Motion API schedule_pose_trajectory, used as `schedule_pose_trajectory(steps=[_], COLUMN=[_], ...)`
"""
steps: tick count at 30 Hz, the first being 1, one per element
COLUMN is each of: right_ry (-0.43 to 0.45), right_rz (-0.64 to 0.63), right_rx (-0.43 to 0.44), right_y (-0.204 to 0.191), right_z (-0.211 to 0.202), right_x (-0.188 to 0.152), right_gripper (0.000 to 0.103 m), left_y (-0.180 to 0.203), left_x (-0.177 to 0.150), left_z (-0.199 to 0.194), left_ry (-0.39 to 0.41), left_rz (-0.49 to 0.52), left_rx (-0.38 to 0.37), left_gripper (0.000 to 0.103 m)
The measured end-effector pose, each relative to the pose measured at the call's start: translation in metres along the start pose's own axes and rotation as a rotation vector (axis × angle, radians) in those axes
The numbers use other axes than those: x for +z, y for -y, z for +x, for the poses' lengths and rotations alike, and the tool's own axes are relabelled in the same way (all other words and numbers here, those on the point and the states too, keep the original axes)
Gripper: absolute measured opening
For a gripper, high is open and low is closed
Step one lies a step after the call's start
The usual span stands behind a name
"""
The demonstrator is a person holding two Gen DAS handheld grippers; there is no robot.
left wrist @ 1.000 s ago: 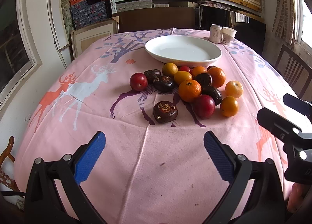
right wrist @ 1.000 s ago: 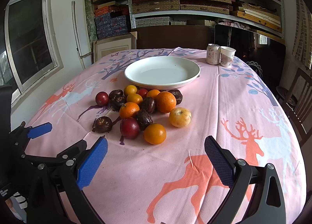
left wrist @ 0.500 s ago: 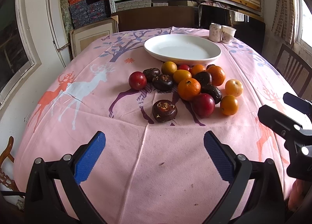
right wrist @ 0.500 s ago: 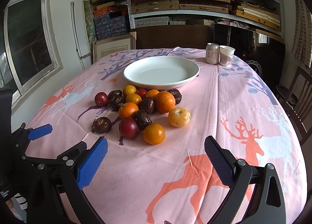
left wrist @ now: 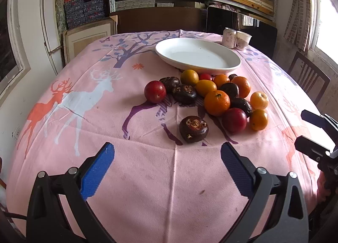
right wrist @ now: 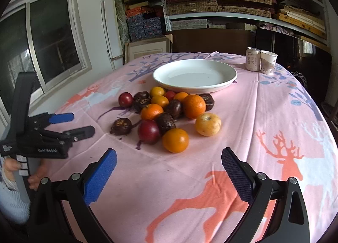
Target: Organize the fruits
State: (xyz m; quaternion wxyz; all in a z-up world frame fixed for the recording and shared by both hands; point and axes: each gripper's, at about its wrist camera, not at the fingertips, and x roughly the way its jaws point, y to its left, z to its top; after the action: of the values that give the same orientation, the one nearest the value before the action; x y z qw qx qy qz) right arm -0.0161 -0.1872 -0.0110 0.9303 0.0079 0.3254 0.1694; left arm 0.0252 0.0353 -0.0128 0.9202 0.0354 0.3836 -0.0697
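Note:
A heap of fruit lies on the pink tablecloth in front of a white plate (left wrist: 232, 67) (right wrist: 229, 78), which holds nothing. The heap mixes oranges (left wrist: 217, 102) (right wrist: 175, 139), red plums (left wrist: 155, 94) (right wrist: 148, 131), dark brown fruits and a yellow fruit (right wrist: 208, 124). One dark brown fruit (left wrist: 193, 129) (right wrist: 121, 126) sits apart at the near left of the heap. My left gripper (left wrist: 168, 164) hangs open over the cloth, short of that fruit. My right gripper (right wrist: 169, 170) is open too, just short of the nearest orange. Nothing sits between either pair of fingers.
A drink can (right wrist: 252, 59) and a paper cup (right wrist: 267, 62) stand at the table's far right. A wooden chair (left wrist: 307, 78) stands at the right side. Shelves with stacked boxes fill the back wall. A hand holds the left gripper's handle (right wrist: 23, 169).
Both grippers have moved a little forward toward the fruit heap, which now looks nearer. Both stay open and no fruit has moved.

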Motion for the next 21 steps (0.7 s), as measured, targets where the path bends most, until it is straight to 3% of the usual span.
schedule_pose_trajectory(steps=[3, 7, 12, 14, 18, 21], right_ry=[-0.058, -0.063, -0.068, -0.071, -0.079, -0.103], right_rz=[0.0, -0.015, 0.036, 0.043, 0.046, 0.024], right_rx=[0.015, -0.019, 0.023, 0.032, 0.027, 0.026], right_y=[0.008, 0.011, 0.019, 0.021, 0.024, 0.023], right_z=[0.009, 0.016, 0.023, 0.025, 0.029, 0.037], right_x=[0.006, 0.008, 0.008, 0.009, 0.015, 0.019], right_gripper=[0.1, 0.1, 0.1, 0.1, 0.1, 0.093], left_y=[-0.001, 0.01, 0.02, 0.024, 0.033, 0.033], left_x=[0.008, 0.013, 0.021, 0.025, 0.029, 0.028], left_z=[0.017, 0.045, 0.065, 0.071, 0.074, 0.072], left_ry=[-0.04, -0.102, -0.161, -0.176, -0.166, -0.162], left_rz=[0.022, 0.077, 0.117, 0.126, 0.162, 0.153], left_rx=[0.032, 0.048, -0.063, -0.085, -0.101, -0.128], left_gripper=[0.099, 0.098, 0.062, 0.052, 0.042, 0.041])
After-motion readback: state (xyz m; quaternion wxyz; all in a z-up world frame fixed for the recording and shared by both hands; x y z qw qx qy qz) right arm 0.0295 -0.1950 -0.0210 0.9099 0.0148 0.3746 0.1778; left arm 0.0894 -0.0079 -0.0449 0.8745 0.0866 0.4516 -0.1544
